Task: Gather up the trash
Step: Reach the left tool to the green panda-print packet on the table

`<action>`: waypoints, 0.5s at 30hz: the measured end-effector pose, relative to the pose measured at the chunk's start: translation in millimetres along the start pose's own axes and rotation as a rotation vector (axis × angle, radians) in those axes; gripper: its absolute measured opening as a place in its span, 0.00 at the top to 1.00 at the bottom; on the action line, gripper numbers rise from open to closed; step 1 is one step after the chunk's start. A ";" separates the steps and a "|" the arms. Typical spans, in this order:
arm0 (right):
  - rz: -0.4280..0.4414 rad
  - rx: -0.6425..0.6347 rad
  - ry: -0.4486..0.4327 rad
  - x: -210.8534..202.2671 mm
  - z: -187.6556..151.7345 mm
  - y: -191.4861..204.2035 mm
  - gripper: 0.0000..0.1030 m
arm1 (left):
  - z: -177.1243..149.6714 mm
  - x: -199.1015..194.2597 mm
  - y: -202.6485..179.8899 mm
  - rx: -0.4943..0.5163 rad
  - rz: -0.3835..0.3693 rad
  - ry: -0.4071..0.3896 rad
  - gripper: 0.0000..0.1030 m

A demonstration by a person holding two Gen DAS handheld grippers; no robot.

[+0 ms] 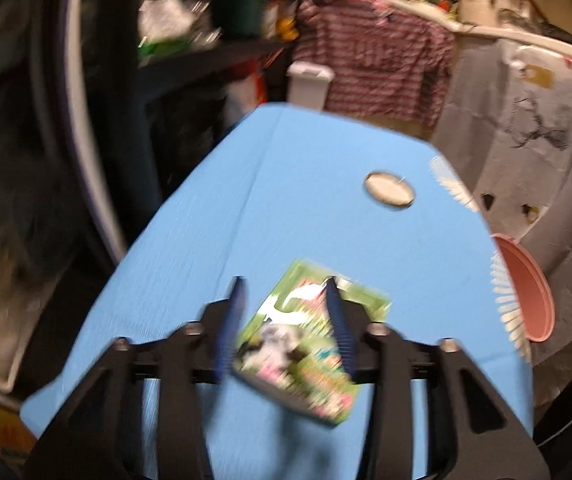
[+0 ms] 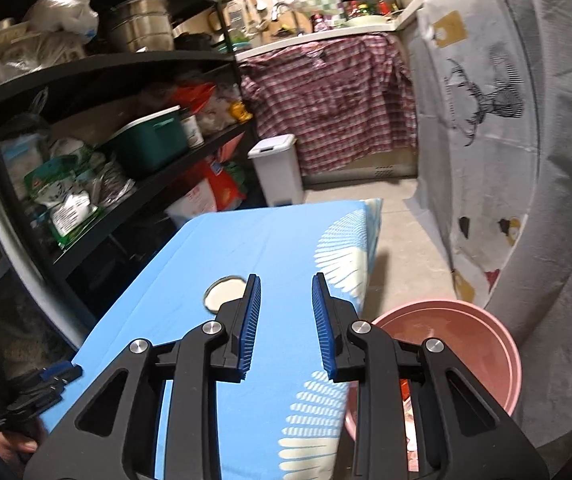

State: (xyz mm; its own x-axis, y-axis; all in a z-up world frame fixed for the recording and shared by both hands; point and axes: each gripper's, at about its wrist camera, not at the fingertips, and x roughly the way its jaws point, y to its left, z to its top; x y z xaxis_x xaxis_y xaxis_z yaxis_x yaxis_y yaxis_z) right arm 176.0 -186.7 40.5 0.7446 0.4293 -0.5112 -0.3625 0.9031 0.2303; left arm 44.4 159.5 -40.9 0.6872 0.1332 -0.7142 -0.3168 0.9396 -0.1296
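Observation:
A green snack wrapper [image 1: 305, 344] lies on the blue tablecloth [image 1: 286, 200]. My left gripper [image 1: 286, 292] is open, its blue fingers straddling the wrapper from above; this view is motion-blurred. A round white lid [image 1: 389, 191] lies farther on; it also shows in the right wrist view [image 2: 224, 292]. My right gripper [image 2: 286, 292] is open and empty above the table's right part [image 2: 278, 240]. A pink basin [image 2: 465, 352] stands on the floor right of the table with some trash in it; it also shows in the left wrist view [image 1: 525, 292].
A white lidded bin [image 2: 278, 168] stands on the floor beyond the table. A black shelf [image 2: 126, 80] full of goods runs along the left. A cloth-covered appliance [image 2: 505, 140] stands at the right. A plaid cloth [image 2: 333, 100] hangs under the counter.

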 end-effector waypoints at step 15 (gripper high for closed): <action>0.044 -0.031 0.058 11.5 -5.9 19.9 0.73 | -40.6 24.5 13.6 -0.078 -0.080 0.175 0.49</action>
State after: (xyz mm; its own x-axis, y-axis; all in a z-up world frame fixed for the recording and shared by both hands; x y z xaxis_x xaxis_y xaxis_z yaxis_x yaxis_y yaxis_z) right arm 174.1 -163.9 34.2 0.6942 0.4662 -0.5484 -0.4118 0.8821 0.2285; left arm 30.4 162.7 -88.1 0.5899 -0.0038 -0.8075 -0.3203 0.9168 -0.2384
